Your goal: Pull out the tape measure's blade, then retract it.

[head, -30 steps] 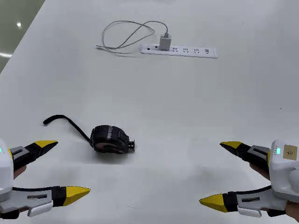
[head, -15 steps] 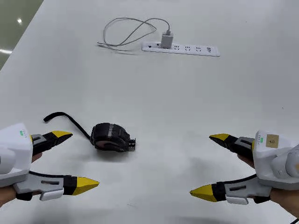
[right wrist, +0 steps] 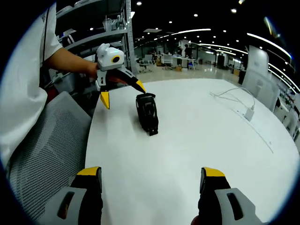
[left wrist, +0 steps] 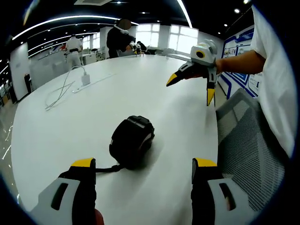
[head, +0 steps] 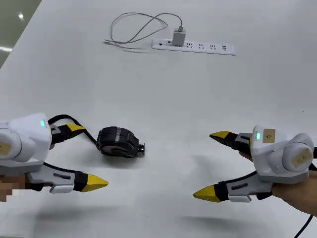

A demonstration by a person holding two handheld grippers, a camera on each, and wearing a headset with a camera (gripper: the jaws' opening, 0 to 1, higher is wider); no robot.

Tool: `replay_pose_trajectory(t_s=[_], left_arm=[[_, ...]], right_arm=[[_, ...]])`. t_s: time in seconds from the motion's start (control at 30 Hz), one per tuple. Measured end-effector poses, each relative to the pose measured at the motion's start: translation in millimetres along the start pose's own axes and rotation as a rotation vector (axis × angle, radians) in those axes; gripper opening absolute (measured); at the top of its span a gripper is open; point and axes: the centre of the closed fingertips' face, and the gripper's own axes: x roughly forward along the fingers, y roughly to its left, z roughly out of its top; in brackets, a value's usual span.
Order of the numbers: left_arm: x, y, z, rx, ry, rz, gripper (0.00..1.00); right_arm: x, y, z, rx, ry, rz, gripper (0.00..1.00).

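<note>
The left gripper [head: 92, 155] has its yellow-tipped jaws spread wide with nothing between them. The black, rounded tape measure [head: 119, 142] lies on its side on the white tabletop [head: 173, 99], just ahead of those tips and touching neither. In the left gripper view it sits a little beyond the gap, nearer one jaw than the other. Its blade end, a small dark tab, points toward the right gripper [head: 204, 164]. That gripper's jaws are likewise parted and empty, and they hover well apart from the tape measure across bare table. A thin black wrist strap [head: 90, 139] runs from the tape measure's case back under the left gripper's upper jaw. At the far side of the table rests a long white power strip [head: 198, 47]. A white charger [head: 179, 37] is plugged into it, and its pale cable [head: 133, 29] lies in loose loops beside it.
</note>
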Motion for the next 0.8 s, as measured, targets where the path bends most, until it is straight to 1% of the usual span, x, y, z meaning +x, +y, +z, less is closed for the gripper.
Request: replay_pose_trajectory(t_s=[0.1, 0.23, 0.37, 0.43, 0.53, 0.63, 0.73, 0.8], left_arm=[[3.0, 2.2, 0.4, 0.014, 0.014, -0.006, 0.77], [8.7, 4.6, -1.7, 0.070, 0.058, -0.024, 0.75], [13.2, 7.3, -1.0, 0.092, 0.078, -0.038, 0.74], [15.7, 9.3, -1.7, 0.115, 0.094, -0.044, 0.74], [19.2, 14.3, -2.4, 0.148, 0.116, -0.038, 0.73], [22.3, 15.7, -2.3, 0.162, 0.133, -0.049, 0.71], [25.4, 16.7, -3.8, 0.195, 0.159, -0.066, 0.69], [27.1, 17.3, -3.9, 0.201, 0.168, -0.074, 0.68]], right_arm=[[2.3, -0.9, 1.0, -0.017, 0.010, 0.006, 0.85], [6.0, -3.4, 3.6, -0.037, 0.020, 0.013, 0.84], [9.6, -5.6, 4.7, -0.052, 0.029, 0.019, 0.83], [12.0, -7.5, 4.9, -0.064, 0.035, 0.020, 0.83], [15.4, -9.4, 6.4, -0.069, 0.039, 0.027, 0.82], [18.8, -10.1, 8.4, -0.082, 0.043, 0.033, 0.82], [21.7, -10.9, 12.3, -0.091, 0.042, 0.038, 0.81], [23.9, -11.7, 12.9, -0.098, 0.046, 0.040, 0.80]])
